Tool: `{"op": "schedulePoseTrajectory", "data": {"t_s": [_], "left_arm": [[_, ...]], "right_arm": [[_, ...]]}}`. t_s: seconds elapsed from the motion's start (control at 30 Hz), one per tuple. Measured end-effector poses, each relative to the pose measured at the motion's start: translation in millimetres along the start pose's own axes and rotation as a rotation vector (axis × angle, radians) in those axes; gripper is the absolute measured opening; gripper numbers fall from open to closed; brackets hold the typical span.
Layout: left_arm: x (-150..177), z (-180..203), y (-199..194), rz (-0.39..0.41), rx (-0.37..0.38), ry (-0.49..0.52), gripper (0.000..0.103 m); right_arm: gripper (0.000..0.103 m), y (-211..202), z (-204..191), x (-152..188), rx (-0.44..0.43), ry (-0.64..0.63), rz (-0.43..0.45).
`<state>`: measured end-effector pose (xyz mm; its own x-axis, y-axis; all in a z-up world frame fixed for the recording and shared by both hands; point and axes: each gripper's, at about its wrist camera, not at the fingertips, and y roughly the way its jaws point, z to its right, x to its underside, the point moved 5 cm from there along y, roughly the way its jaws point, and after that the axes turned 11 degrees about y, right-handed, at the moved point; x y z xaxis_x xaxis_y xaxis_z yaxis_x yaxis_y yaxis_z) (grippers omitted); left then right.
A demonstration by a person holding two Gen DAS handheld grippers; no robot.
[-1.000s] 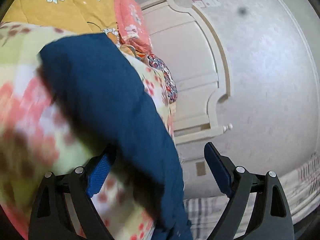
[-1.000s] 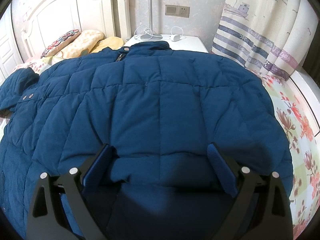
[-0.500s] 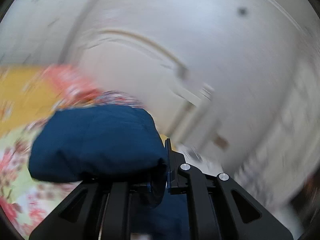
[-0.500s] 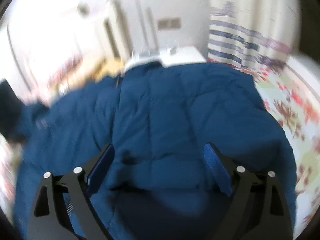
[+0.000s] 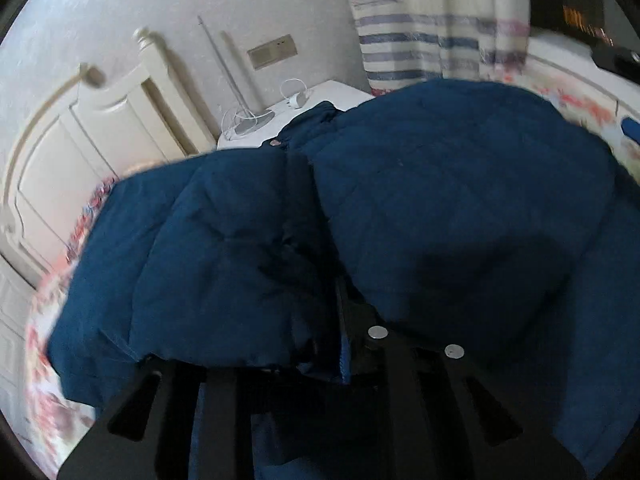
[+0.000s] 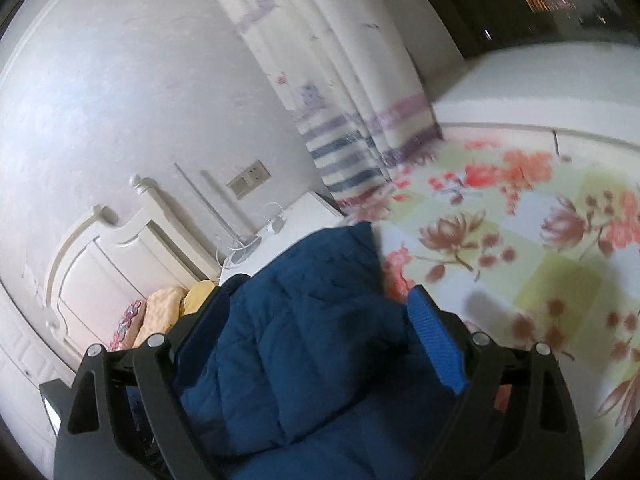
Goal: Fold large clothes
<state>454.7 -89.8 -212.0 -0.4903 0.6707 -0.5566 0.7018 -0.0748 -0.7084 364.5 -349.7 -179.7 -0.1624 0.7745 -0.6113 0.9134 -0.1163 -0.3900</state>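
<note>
Left tongs point(image 5: 340, 344): fingers pressed together, pinching a fold of the dark blue quilted jacket point(image 5: 440, 208). One second ago these fingers stood spread about a sleeve at the bed's edge, and half a second ago they had closed on it; the pinched sleeve point(image 5: 208, 248) is now carried over onto the jacket's body, where it lies as a padded panel beside the main back panel. The left view, earlier facing the wardrobe side, now faces the headboard point(image 5: 92, 152).

Right tongs point(image 6: 316, 332): blue-padded fingers point(image 6: 434, 344) spread wide, a bulge of jacket point(image 6: 304, 328) lying between them; whether the pads touch the fabric cannot be told. A second ago this view looked down on the whole jacket laid flat; it is now tilted upward, and only a narrow heap of jacket shows.

The jacket lies on the floral bedsheet point(image 6: 520, 240), its collar toward the head end near the white nightstand point(image 5: 320, 96). The nightstand carries a lamp base and white cables point(image 5: 248, 120). Pillows point(image 6: 168, 308) rest against the headboard. A striped curtain point(image 6: 344, 148) hangs past the nightstand, beside a wall socket point(image 6: 248, 180).
</note>
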Motion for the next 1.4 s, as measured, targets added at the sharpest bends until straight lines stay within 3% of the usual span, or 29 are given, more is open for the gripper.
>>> {"op": "schedulePoseTrajectory", "data": {"t_s": [0.03, 0.07, 0.1, 0.13, 0.17, 0.2, 0.3, 0.4, 0.43, 0.5, 0.53, 0.63, 0.7, 0.93, 0.97, 1.17, 1.27, 1.37, 1.4], "left_arm": [[2, 2, -6, -0.008, -0.024, 0.038, 0.032], [3, 0, -10, 0.000, -0.056, 0.072, 0.053], [2, 3, -20, 0.023, -0.066, 0.097, 0.063], [-3, 9, -36, 0.085, -0.086, 0.129, 0.081], [-9, 9, -50, 0.144, -0.116, 0.149, 0.088], [-10, 10, -72, 0.228, -0.173, 0.183, 0.088], [-14, 8, -109, 0.333, -0.294, 0.206, 0.088], [-2, -23, -143, 0.410, -0.324, 0.054, 0.090], [11, -52, -149, 0.417, -0.280, -0.088, 0.099], [38, -96, -144, 0.390, -0.166, -0.340, 0.099], [63, -121, -134, 0.341, -0.112, -0.517, 0.099], [119, -163, -109, 0.223, -0.063, -0.763, 0.098], [142, -172, -90, 0.102, -0.105, -0.788, 0.097], [158, -160, -40, -0.089, -0.133, -0.715, 0.097], [163, -159, -34, -0.113, -0.107, -0.729, 0.097], [181, -160, -16, -0.136, -0.012, -0.814, 0.099], [184, -159, -17, -0.131, 0.000, -0.832, 0.099], [184, -157, -19, -0.131, -0.014, -0.824, 0.099], [183, -156, -20, -0.131, -0.020, -0.819, 0.099]], "right_arm": [[0.090, 0, 2, -1, -0.001, 0.010, 0.001], [0.090, 0, 1, -2, -0.002, 0.013, 0.003], [0.090, 0, 1, -1, -0.004, 0.012, 0.006], [0.090, -1, 1, -1, -0.005, 0.011, 0.007], [0.090, 0, 1, 0, -0.006, 0.010, 0.006], [0.090, 0, 1, 0, -0.003, 0.009, 0.002], [0.090, -1, 1, 1, 0.001, 0.004, -0.004], [0.090, 0, -1, 2, 0.005, -0.003, -0.005], [0.090, 1, -1, 2, 0.008, -0.011, -0.006], [0.090, 3, -5, 5, 0.015, -0.038, -0.014], [0.090, 4, -7, 7, 0.017, -0.052, -0.021], [0.090, 9, -15, 14, 0.027, -0.105, -0.040], [0.090, 11, -19, 17, 0.031, -0.132, -0.046], [0.090, 19, -24, 27, 0.066, -0.193, -0.078], [0.090, 20, -25, 29, 0.067, -0.202, -0.083], [0.090, 20, -52, 46, 0.014, -0.305, -0.124], [0.090, 15, -98, 83, -0.060, -0.488, -0.202], [0.090, 8, -157, 143, -0.064, -0.860, -0.216], [0.090, 8, -168, 156, -0.060, -0.930, -0.214]]}}
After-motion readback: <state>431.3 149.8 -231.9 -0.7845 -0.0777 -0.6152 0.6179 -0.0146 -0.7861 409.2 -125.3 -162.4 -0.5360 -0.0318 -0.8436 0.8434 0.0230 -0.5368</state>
